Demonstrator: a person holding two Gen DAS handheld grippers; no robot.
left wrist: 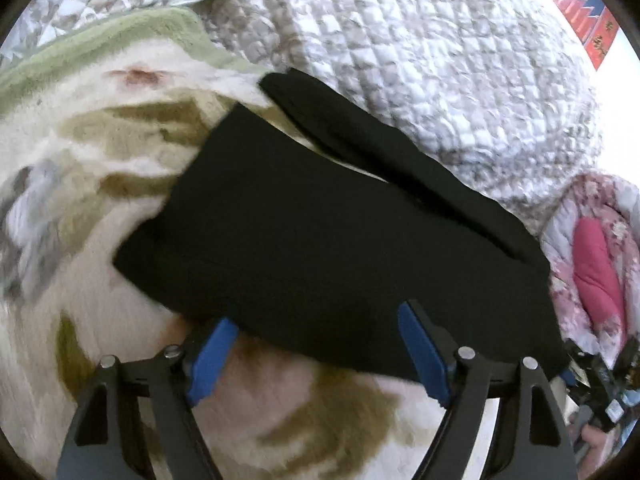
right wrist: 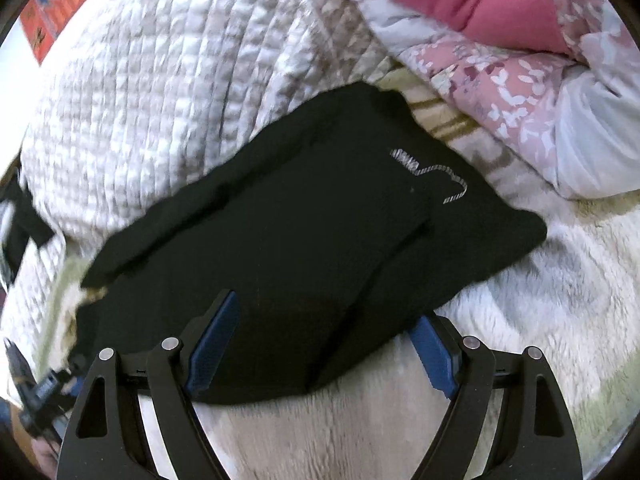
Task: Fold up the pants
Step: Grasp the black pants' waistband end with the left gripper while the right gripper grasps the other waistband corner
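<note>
Black knit pants (left wrist: 320, 240) folded on fleecy blanket (left wrist: 100, 184), both grippers (left wrist: 320, 352) (right wrist: 324, 344) spread wide

Soft, even daylight fills both views, with no glare. Motion blur smears the bedding beyond the tongs; fisheye bending curves the edges, and dark vignette rings the corners.

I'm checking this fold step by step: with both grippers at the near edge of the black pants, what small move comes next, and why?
Probably close both grippers, left and right, on the near edge of the pants: the jaws stand open around the cloth, unpinched.
</note>
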